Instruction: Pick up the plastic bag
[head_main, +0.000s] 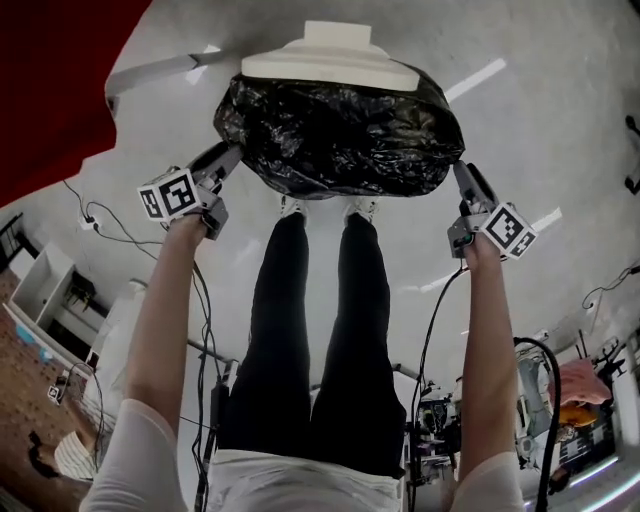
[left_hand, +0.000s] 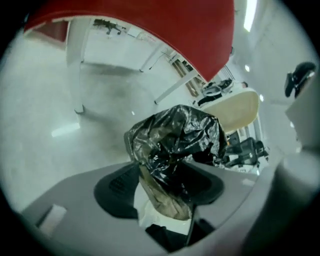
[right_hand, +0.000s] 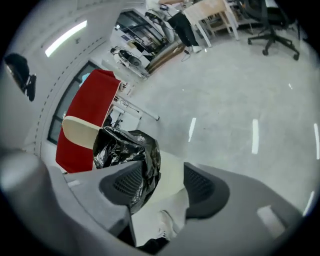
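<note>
Here, the black plastic bag (head_main: 338, 135) is sitting in the upper middle of the head view, bulging and crinkled, seemingly resting on a cream-white stand (head_main: 335, 55). The left gripper (head_main: 222, 165) is flanking its left edge and the right gripper (head_main: 465, 180) its right edge. Both have their jaws standing well apart, and in each gripper view a fold of the film is hanging between the pads without being pinched. The bag is looking light, soft and slippery. Its glossy skin is probably going to slide or tear under a thin pinch, so a thick gathered bunch of film at each side edge is looking like the safest hold.
</note>
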